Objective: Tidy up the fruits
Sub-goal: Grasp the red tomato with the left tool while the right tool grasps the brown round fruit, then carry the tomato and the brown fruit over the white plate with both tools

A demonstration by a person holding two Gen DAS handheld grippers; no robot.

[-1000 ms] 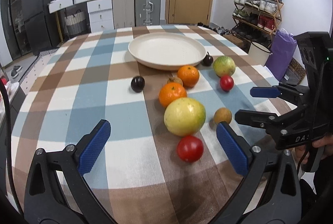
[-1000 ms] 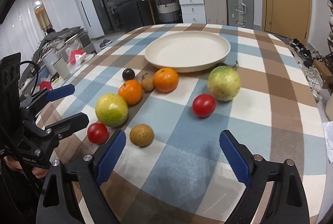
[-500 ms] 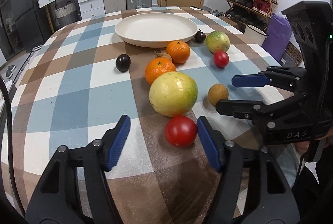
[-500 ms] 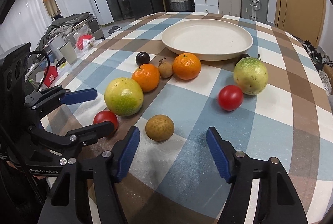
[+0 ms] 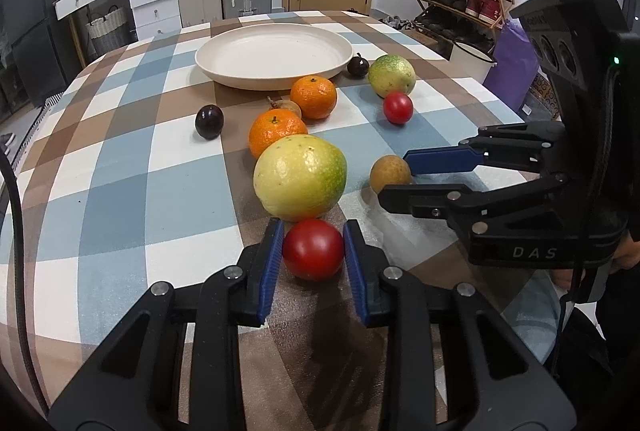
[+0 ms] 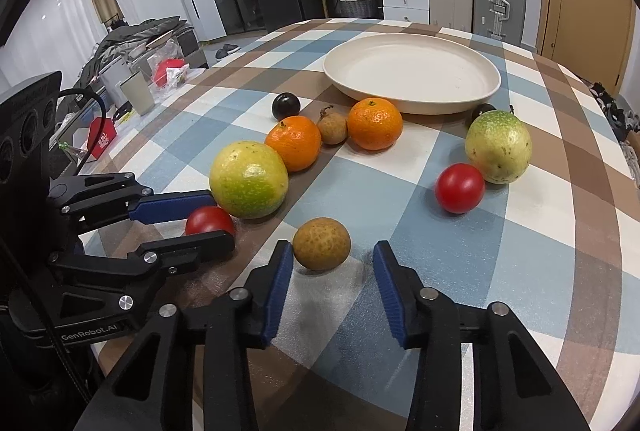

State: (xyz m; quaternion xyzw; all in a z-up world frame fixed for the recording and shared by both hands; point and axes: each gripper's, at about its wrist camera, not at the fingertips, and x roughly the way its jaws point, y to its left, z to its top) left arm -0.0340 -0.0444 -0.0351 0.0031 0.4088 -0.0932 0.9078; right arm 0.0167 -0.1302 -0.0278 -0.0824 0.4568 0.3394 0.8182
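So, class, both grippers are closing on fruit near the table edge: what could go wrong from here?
1. The left gripper has just closed on the red tomato, which sits against the large yellow-green fruit; lifting may nudge that one rolling.
2. The right gripper has been closing, but the small brown fruit sits at its fingertips, apart from one pad, and could squirt out.

The left gripper (image 5: 313,255) has just been closing: a second ago its jaws stood wide with the near red tomato (image 5: 313,249) ahead at 12 o'clock; now the blue pads sit against its two sides. The right gripper (image 6: 331,279) has also been narrowing, and the brown fruit (image 6: 321,243), earlier beyond its left finger, now lies between the fingertips, the right pad still apart from it.
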